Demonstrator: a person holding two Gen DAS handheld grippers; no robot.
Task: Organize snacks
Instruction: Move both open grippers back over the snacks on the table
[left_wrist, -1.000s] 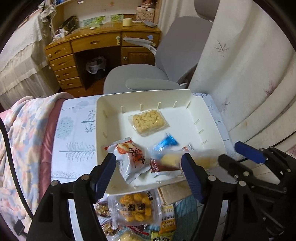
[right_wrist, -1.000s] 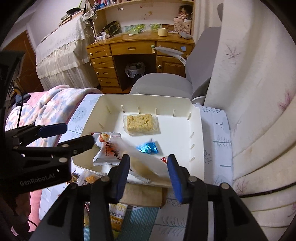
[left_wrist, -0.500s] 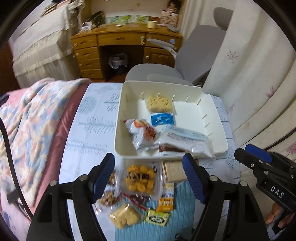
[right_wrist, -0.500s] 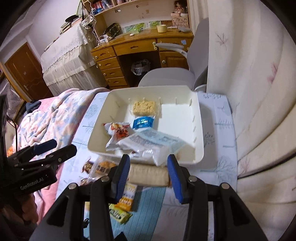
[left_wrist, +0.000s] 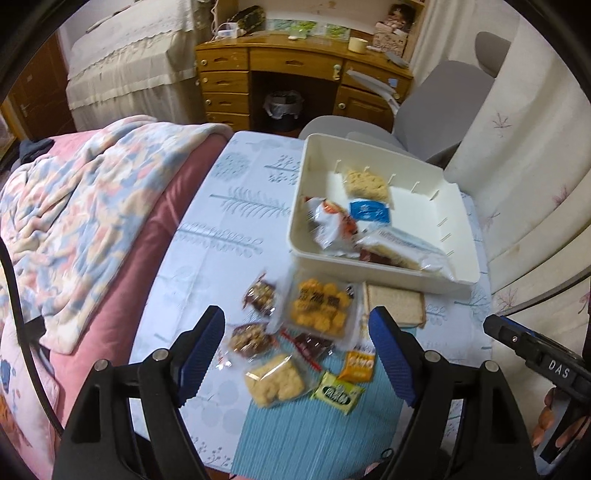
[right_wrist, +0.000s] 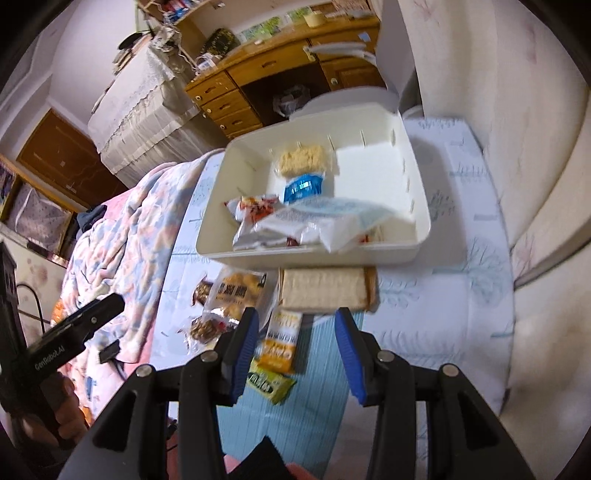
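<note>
**Both hand-held grippers back off the bin, empty**

My left hand-held gripper (left_wrist: 297, 350) now hangs over the loose snacks in front of the white bin (left_wrist: 369, 271), where a second ago it reached over the bin's near edge. Its jaws are opening, and nothing is between them; the packets below lie on the worktop (left_wrist: 229, 236), untouched. Under it I see the packet of yellow puffs (left_wrist: 320, 303), two dark nut packets (left_wrist: 260, 295), a pale cracker packet (left_wrist: 275, 380), an orange sachet (left_wrist: 357, 365) and a green sachet (left_wrist: 337, 392) on the blue striped mat (left_wrist: 314, 432).

My right hand-held gripper (right_wrist: 293, 350) has also drawn back. Its jaws stand apart and released, with nothing in them, above the orange sachet (right_wrist: 280, 341) and just short of the flat tan packet (right_wrist: 325, 290) that touches the bin's front wall (right_wrist: 314, 256).

The long clear packet (left_wrist: 404, 249), which a second ago lay between the right jaws at the bin's rim, now lies inside the bin along its near wall. Beside it sit the red-and-white bag (left_wrist: 328, 221), the blue packet (left_wrist: 369, 211) and the pale biscuit packet (left_wrist: 365, 181) at the far wall.
</note>
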